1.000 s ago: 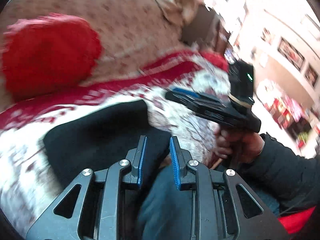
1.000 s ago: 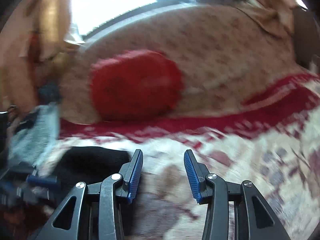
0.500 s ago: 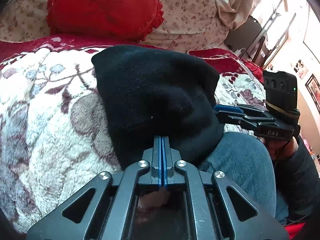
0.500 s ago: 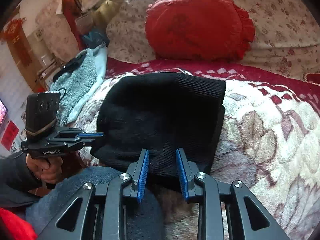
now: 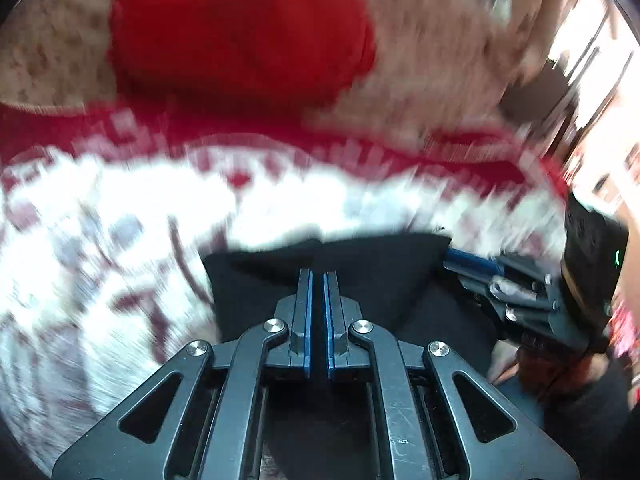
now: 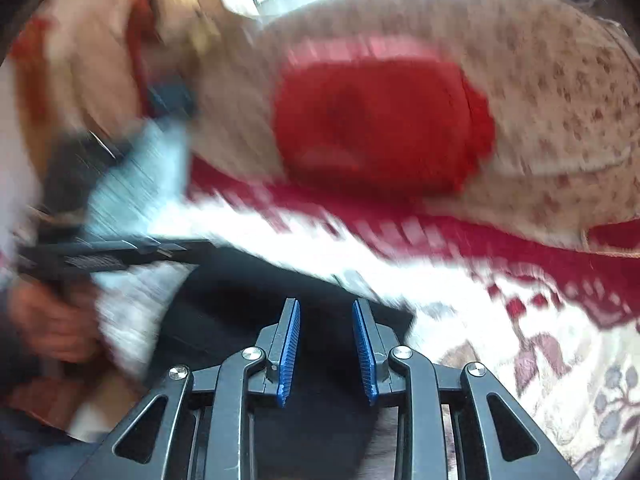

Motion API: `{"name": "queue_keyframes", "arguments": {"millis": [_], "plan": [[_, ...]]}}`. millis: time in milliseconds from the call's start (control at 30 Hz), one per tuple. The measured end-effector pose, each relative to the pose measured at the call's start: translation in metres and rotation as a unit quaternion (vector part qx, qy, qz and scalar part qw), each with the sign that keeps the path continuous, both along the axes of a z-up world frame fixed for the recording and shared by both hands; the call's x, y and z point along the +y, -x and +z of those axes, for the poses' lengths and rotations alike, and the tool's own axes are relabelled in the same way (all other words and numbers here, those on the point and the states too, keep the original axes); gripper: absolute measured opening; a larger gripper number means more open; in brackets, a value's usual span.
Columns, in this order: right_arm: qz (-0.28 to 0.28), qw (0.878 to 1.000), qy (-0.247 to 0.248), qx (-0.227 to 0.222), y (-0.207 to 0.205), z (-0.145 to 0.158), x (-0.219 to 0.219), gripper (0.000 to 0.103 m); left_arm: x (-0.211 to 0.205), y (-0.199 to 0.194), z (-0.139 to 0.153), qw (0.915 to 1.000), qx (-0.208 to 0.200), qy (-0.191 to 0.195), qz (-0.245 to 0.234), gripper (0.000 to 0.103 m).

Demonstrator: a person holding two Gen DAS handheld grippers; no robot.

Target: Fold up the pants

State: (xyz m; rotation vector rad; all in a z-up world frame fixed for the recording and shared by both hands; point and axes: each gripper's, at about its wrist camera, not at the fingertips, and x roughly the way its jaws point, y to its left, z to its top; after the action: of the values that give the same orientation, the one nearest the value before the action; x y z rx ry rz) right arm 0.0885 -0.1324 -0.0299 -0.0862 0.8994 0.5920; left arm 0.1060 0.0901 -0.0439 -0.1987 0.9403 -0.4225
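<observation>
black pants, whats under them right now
The black pants lie on the floral blanket, which shows all around their far edge. What sits under their near part is hidden by the cloth and both grippers.

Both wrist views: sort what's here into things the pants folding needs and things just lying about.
Job:
- black pants
- left gripper, shut on the pants
- right gripper, pants between its jaws
- floral blanket under the pants

Lying about:
- red cushion
- pale blue towel
</observation>
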Motion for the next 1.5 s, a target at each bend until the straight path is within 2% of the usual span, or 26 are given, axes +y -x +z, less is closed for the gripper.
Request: {"name": "queue_keyframes", "arguments": {"millis": [33, 133, 233, 300, 367, 433, 500, 533, 600, 667, 767, 833, 933, 1000, 1067, 1100, 1133, 1167, 1200, 1233, 1300, 1367, 1400, 1433, 1467, 1500], "plan": [[-0.011, 0.999, -0.038, -0.022, 0.002, -0.004, -0.008, 0.025, -0.002, 0.001, 0.001, 0.9999, -0.010, -0.002, 0.002, 0.002], [-0.014, 0.998, -0.061, 0.002, -0.001, -0.002, -0.019, 0.026, 0.006, -0.004, 0.003, 0.9997, 0.011, 0.022, 0.008, 0.002], [-0.007, 0.999, -0.043, -0.011, 0.001, 0.018, -0.018, 0.025, 0.011, 0.009, 0.028, 0.9992, -0.035, 0.009, 0.015, 0.002], [0.000, 0.997, -0.064, -0.035, 0.009, 0.041, -0.021, 0.025, 0.017, 0.030, 0.052, 0.9960, -0.085, 0.018, 0.020, 0.003], [0.018, 0.994, -0.090, -0.053, 0.014, 0.062, -0.017, 0.025, 0.016, 0.042, 0.063, 0.9936, -0.106, 0.037, 0.008, 0.003], [0.046, 0.994, -0.088, -0.047, 0.014, 0.072, 0.001, 0.025, 0.006, 0.044, 0.061, 0.9935, -0.112, 0.017, 0.008, 0.003], [0.081, 0.995, -0.055, -0.029, 0.012, 0.064, 0.029, 0.025, -0.006, 0.032, 0.037, 0.9967, -0.079, -0.008, 0.019, 0.003], [0.087, 0.996, -0.016, -0.028, 0.008, 0.051, 0.045, 0.025, -0.011, 0.027, 0.028, 0.9975, -0.064, -0.018, 0.023, 0.003], [0.066, 0.996, 0.058, -0.001, -0.009, 0.016, 0.058, 0.024, -0.020, 0.017, 0.001, 0.9971, -0.049, -0.053, 0.026, 0.003], [0.049, 0.998, 0.029, -0.011, -0.015, 0.006, 0.050, 0.024, -0.020, 0.019, 0.001, 0.9959, -0.065, -0.056, 0.027, 0.003], [0.048, 0.999, 0.021, 0.001, -0.015, 0.014, 0.046, 0.024, -0.018, 0.020, 0.012, 0.9971, -0.056, -0.046, 0.024, 0.003], [0.065, 0.998, 0.013, -0.002, -0.007, 0.030, 0.040, 0.024, -0.014, 0.029, 0.030, 0.9974, -0.067, -0.025, 0.011, 0.003], [0.106, 0.994, -0.021, -0.004, 0.016, 0.054, 0.027, 0.025, -0.006, 0.059, 0.052, 0.9945, -0.081, 0.039, -0.054, 0.004], [0.151, 0.988, -0.003, 0.020, 0.029, 0.055, 0.028, 0.026, -0.006, 0.068, 0.048, 0.9927, -0.047, 0.063, -0.091, 0.004], [0.178, 0.982, 0.037, 0.049, 0.038, 0.040, 0.033, 0.026, -0.012, 0.068, 0.032, 0.9924, -0.009, 0.060, -0.107, 0.004], [0.175, 0.979, 0.072, 0.078, 0.034, 0.019, 0.035, 0.026, -0.019, 0.061, 0.014, 0.9917, 0.024, 0.047, -0.117, 0.004], [0.168, 0.981, 0.057, 0.081, 0.033, 0.013, 0.032, 0.026, -0.024, 0.055, -0.003, 0.9917, 0.054, 0.031, -0.113, 0.003], [0.161, 0.983, 0.041, 0.082, 0.031, 0.014, 0.030, 0.026, -0.022, 0.049, -0.015, 0.9918, 0.068, 0.044, -0.098, 0.003], [0.147, 0.984, 0.029, 0.091, 0.027, 0.015, 0.027, 0.026, -0.015, 0.046, -0.016, 0.9906, 0.071, 0.081, -0.084, 0.003], [0.138, 0.986, 0.012, 0.091, 0.028, 0.019, 0.023, 0.026, -0.010, 0.046, -0.013, 0.9899, 0.078, 0.091, -0.076, 0.003], [0.129, 0.988, -0.028, 0.077, 0.031, 0.032, 0.010, 0.026, 0.000, 0.053, 0.003, 0.9921, 0.055, 0.095, -0.062, 0.004], [0.074, 0.992, -0.099, 0.042, 0.035, 0.045, -0.025, 0.030, 0.016, 0.063, 0.021, 0.9941, 0.017, 0.095, -0.051, 0.005], [0.048, 0.991, -0.121, 0.034, 0.035, 0.045, -0.037, 0.041, 0.031, 0.067, 0.027, 0.9929, -0.001, 0.112, -0.040, 0.015], [-0.003, 0.987, -0.157, 0.026, 0.034, 0.042, -0.058, 0.048, 0.039, 0.067, 0.027, 0.9922, -0.010, 0.120, -0.031, 0.035], [-0.038, 0.981, -0.188, 0.027, 0.034, 0.035, -0.073, 0.054, 0.051, 0.064, 0.025, 0.9918, -0.017, 0.126, -0.012, 0.046], [-0.073, 0.967, -0.238, 0.051, 0.030, 0.020, -0.091, 0.054, 0.063, 0.059, 0.017, 0.9913, -0.014, 0.129, 0.024, 0.056]]}}
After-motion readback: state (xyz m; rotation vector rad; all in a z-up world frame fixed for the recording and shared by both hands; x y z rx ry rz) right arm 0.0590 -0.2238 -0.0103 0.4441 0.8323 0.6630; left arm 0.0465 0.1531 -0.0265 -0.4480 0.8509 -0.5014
